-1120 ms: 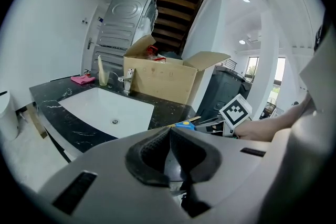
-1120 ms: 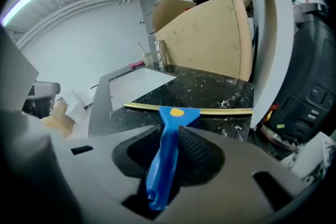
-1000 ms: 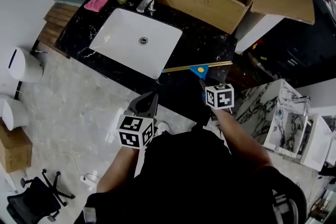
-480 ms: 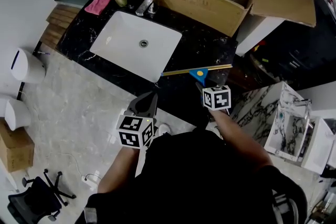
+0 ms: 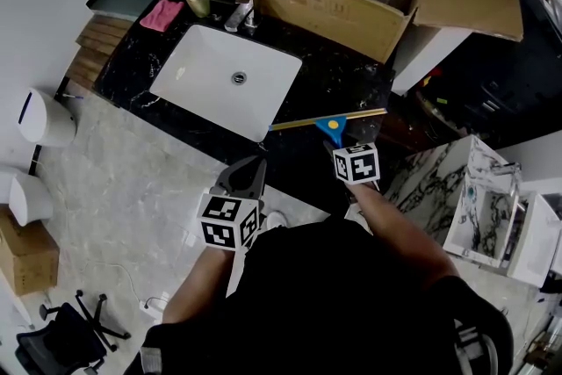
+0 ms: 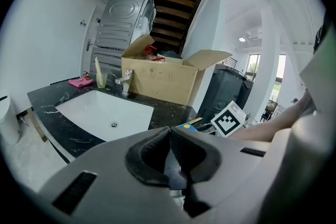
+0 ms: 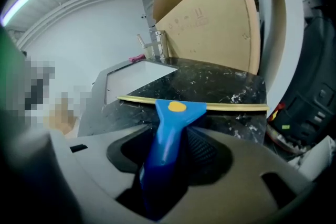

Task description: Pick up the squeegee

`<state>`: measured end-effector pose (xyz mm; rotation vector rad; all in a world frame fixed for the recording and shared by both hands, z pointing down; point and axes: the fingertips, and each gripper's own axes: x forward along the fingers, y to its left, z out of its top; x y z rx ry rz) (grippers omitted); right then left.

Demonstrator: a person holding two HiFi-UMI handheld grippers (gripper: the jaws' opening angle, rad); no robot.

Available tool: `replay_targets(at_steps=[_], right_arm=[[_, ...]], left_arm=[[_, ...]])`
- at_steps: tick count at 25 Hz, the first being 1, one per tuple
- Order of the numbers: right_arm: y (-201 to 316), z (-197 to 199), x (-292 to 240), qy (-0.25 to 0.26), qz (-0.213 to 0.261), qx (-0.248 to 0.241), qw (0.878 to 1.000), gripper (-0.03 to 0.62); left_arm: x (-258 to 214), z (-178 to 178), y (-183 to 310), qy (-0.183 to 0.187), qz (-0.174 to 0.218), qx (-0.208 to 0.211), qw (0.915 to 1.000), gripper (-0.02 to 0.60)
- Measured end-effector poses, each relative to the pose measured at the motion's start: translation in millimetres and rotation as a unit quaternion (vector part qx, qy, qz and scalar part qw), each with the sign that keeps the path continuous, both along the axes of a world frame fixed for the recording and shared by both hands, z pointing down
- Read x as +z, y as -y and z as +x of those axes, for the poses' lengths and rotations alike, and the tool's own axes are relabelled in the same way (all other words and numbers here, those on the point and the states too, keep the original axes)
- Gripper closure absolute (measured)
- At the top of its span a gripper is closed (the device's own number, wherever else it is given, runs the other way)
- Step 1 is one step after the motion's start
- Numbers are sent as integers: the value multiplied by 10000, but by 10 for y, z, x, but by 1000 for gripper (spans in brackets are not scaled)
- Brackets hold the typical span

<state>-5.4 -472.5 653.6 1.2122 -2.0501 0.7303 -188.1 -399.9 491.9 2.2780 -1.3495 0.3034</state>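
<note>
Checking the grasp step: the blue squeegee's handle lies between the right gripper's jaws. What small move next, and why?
Probably close the right gripper on the squeegee handle. Its jaws have just been opening and stand wide, with the handle between them unclamped, and the blade lies on the countertop, so nothing is lifted yet.

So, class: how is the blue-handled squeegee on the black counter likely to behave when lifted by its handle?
The squeegee probably lifts stiffly: handle and long blade look rigid. Gripped at the handle alone, the wide blade may tip it forward. The glossy handle could slip; it lies between the jaws of the right gripper, which have just been opening.
</note>
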Motion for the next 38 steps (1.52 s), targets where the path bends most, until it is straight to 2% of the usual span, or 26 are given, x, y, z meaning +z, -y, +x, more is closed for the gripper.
replay_targets(at_steps=[8, 12, 16, 23, 31, 38], right_arm=[[9, 3, 13, -459, 76, -89, 9989, 388], [30, 20, 23, -495, -6, -37, 9988, 398], [59, 104, -36, -450, -46, 176, 9988, 455], [47, 97, -79, -376, -45, 308, 9988, 457], [-148, -73, -416, 151, 430, 419, 9981, 457], [-337, -128, -1055, 647, 957, 651, 9912, 457]], left_arm=[[33, -74, -64, -9, 0, 61, 10000, 563], [19, -146, -96, -49, 47, 38, 10000, 565], [-7, -220, -153, -90, 98, 24, 9999, 565], [-20, -412, -264, -98, 115, 34, 9999, 565], [-16, -466, -333, -61, 121, 218, 9997, 565], [-68, -299, -326, -65, 211, 562, 9982, 565]])
